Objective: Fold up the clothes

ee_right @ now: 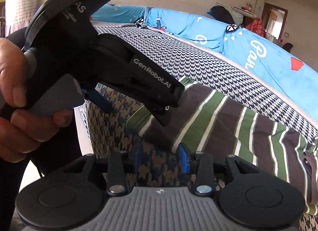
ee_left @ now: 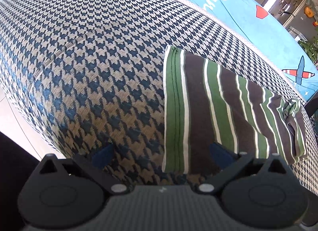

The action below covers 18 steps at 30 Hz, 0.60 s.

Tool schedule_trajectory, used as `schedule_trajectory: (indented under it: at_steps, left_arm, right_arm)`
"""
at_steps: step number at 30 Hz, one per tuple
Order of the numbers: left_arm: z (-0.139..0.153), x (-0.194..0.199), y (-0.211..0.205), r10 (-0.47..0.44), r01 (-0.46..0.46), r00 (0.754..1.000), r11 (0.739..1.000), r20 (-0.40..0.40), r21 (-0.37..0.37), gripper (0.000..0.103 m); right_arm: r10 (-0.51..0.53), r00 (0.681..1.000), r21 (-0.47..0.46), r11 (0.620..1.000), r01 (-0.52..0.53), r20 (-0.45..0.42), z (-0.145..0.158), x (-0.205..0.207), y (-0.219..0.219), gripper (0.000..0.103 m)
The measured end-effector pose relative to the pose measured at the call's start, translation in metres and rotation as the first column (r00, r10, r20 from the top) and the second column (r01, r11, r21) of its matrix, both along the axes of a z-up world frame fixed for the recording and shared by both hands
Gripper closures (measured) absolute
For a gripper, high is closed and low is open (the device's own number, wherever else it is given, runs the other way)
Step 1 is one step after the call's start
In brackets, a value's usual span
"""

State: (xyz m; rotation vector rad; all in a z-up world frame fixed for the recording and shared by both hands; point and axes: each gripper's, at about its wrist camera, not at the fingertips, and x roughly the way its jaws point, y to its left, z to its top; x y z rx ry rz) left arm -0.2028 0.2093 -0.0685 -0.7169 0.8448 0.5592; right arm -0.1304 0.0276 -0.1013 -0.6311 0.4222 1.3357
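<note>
A green, brown and white striped shirt (ee_left: 214, 103) lies folded flat on a houndstooth mat (ee_left: 89, 62). My left gripper (ee_left: 161, 155) is open above the shirt's near left corner, its blue fingertips (ee_left: 104, 154) spread wide and holding nothing. In the right wrist view the same shirt (ee_right: 228, 121) lies ahead and to the right. My right gripper (ee_right: 161, 157) is open and empty just short of the shirt's near edge. The left gripper's black body (ee_right: 111, 66), held in a hand (ee_right: 21, 101), hangs over the shirt's left end.
The houndstooth mat covers a bed with a blue printed sheet (ee_left: 248, 18) along its far side, also seen in the right wrist view (ee_right: 258, 56). Pale floor (ee_left: 14, 115) shows at the left. A doorway and furniture stand at the far right (ee_right: 274, 20).
</note>
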Motion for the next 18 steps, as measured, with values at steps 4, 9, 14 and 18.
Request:
schedule_trajectory:
  at_steps: [4, 9, 14, 18]
  left_arm:
    - [-0.002, 0.006, 0.01, -0.01, 0.01, 1.0, 0.999, -0.014, -0.033, 0.0]
    - [-0.002, 0.011, 0.027, -0.01, 0.009, 1.0, 0.993, -0.002, -0.114, 0.0]
    - [-0.003, 0.013, 0.043, -0.011, 0.013, 1.0, 0.982, 0.015, -0.188, 0.0]
    - [-0.004, 0.016, 0.057, -0.015, 0.023, 0.999, 0.971, 0.035, -0.237, 0.0]
  right_arm:
    - [0.029, 0.999, -0.008, 1.0, -0.029, 0.026, -0.006, -0.005, 0.01, 0.065]
    - [0.058, 0.997, -0.007, 0.998, -0.058, 0.06, -0.012, -0.009, 0.022, 0.065]
    - [0.092, 0.985, -0.012, 0.996, -0.091, 0.145, -0.022, -0.016, 0.031, 0.065]
    - [0.104, 0.974, -0.012, 0.995, -0.104, 0.201, -0.029, -0.019, 0.035, 0.066]
